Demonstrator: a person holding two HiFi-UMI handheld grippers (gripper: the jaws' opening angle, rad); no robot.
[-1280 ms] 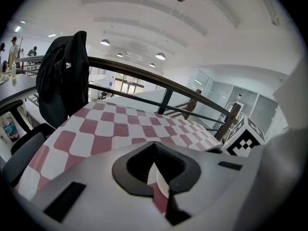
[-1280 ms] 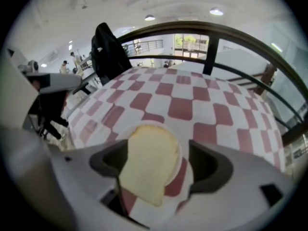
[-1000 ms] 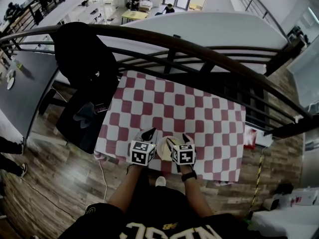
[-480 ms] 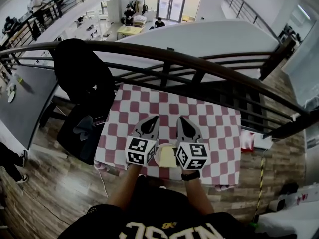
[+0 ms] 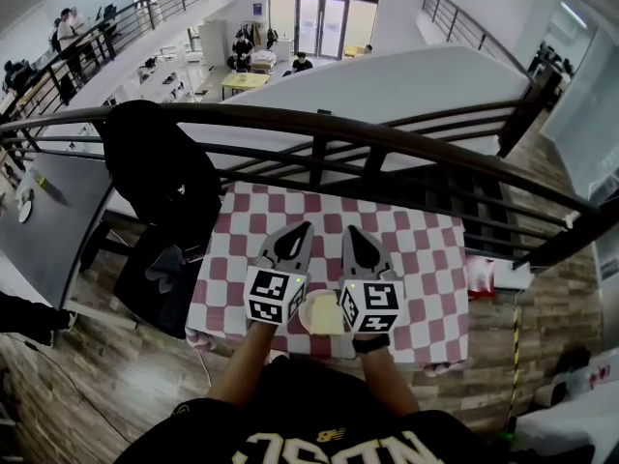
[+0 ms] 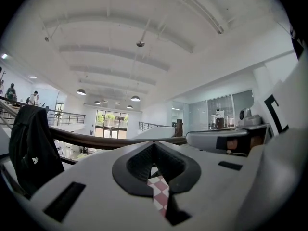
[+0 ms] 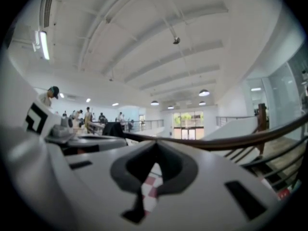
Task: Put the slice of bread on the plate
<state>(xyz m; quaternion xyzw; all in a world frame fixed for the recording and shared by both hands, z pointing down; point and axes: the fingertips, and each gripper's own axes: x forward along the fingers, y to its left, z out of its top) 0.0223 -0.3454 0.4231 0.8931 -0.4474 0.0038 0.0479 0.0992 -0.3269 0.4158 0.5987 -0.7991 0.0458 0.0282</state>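
A pale slice of bread lies on a small white plate at the near edge of the red-and-white checked table. Both grippers are held up level above the table, one on each side of the plate. My left gripper is shut with nothing in it, its dark pads meeting at the tip. My right gripper is likewise shut and empty. In both gripper views only a strip of checked cloth shows below the closed jaws.
A dark curved railing runs just beyond the table's far edge, with a drop to a lower floor behind it. A black chair with a jacket stands at the table's left, beside a grey table. A red item lies right of the table.
Both grippers have risen from beside the plate and tipped up to level. The bread stays on the plate. My head view has lifted slightly.
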